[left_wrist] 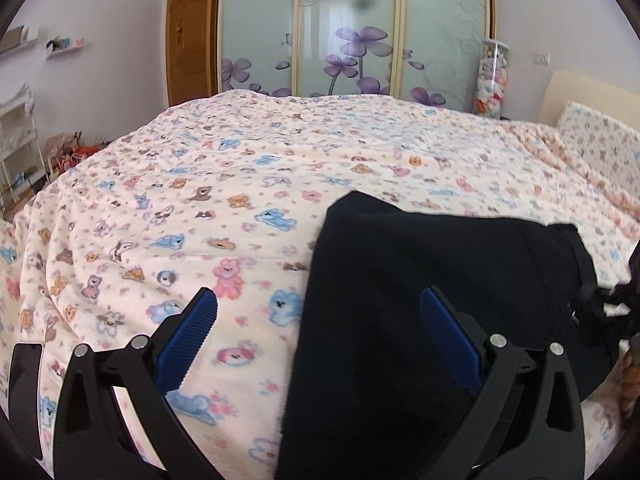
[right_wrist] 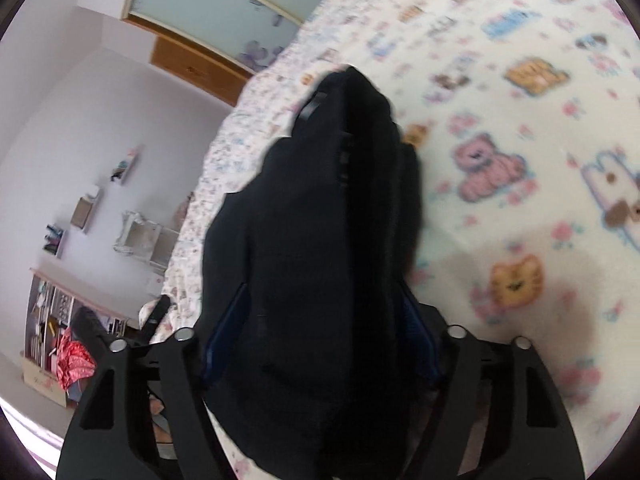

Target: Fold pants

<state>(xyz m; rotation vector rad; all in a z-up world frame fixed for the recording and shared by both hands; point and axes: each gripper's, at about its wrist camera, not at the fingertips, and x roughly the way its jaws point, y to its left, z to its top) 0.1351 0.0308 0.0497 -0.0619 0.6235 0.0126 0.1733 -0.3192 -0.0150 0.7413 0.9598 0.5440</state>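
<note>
Our right claw (right_wrist: pixel 320 344) pinched the bunched black pants (right_wrist: pixel 312 240); our left claw (left_wrist: pixel 320 320) gaped over the fleecy bedspread (left_wrist: pixel 200 200).

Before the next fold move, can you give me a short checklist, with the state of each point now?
1. Right tongs grip the black pants: ok, cloth bunched between the jaws.
2. Left tongs free to take a hold: ok, open and empty.
3. Left tongs lined up with the pants' left edge: ok, the edge lies between the fingers.
4. Pants flat on the blanket: mostly ok in the left view.
5. All layers caught on the right: cannot tell.
</note>
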